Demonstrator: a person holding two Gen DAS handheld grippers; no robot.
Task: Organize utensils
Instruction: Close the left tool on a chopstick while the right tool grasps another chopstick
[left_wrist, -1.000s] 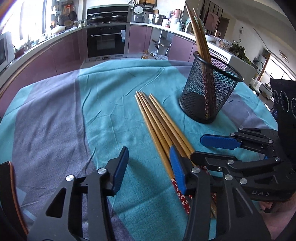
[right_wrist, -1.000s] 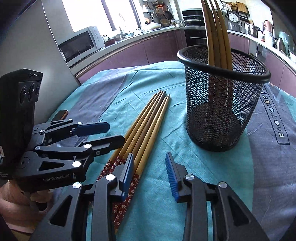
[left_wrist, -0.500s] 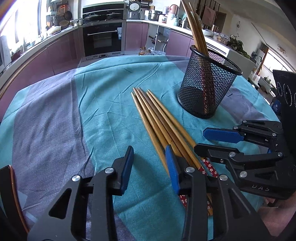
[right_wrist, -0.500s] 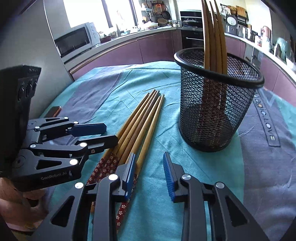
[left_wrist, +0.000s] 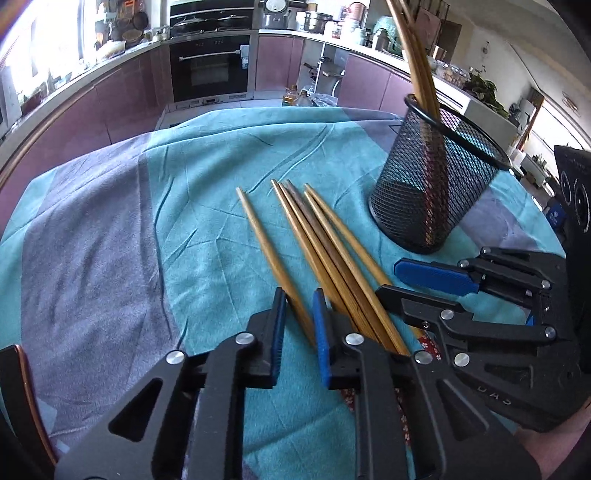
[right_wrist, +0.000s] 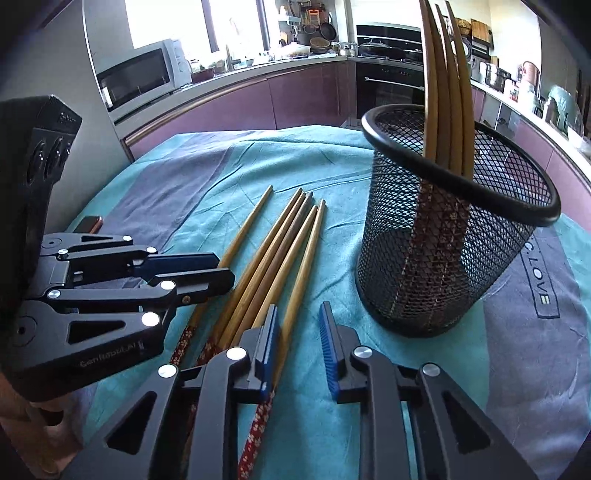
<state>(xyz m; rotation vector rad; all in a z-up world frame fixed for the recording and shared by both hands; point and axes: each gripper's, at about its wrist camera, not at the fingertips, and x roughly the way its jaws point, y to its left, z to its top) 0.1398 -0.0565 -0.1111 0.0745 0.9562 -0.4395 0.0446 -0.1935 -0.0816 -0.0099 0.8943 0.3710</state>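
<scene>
Several wooden chopsticks (left_wrist: 325, 243) with red patterned ends lie on the teal cloth; they also show in the right wrist view (right_wrist: 280, 254). One chopstick (left_wrist: 266, 240) lies apart to the left, and my left gripper (left_wrist: 299, 314) has its jaws narrowed around it; I cannot tell whether they touch it. That single chopstick (right_wrist: 243, 229) and the left gripper (right_wrist: 207, 269) also show in the right wrist view. My right gripper (right_wrist: 299, 332) is open, its left finger over the bundle; it appears in the left wrist view (left_wrist: 413, 284). A black mesh holder (right_wrist: 454, 229) (left_wrist: 436, 192) holds several chopsticks upright.
A round table under a teal and grey cloth (left_wrist: 110, 229) fills both views. A dark object with a copper rim (right_wrist: 88, 223) lies at the table's left edge. Kitchen counters, an oven (left_wrist: 210, 70) and a microwave (right_wrist: 136, 77) stand behind.
My left gripper has narrowed its jaws around the leftmost chopstick, which has separated leftward from the bundle. The right gripper's opening has narrowed slightly.
</scene>
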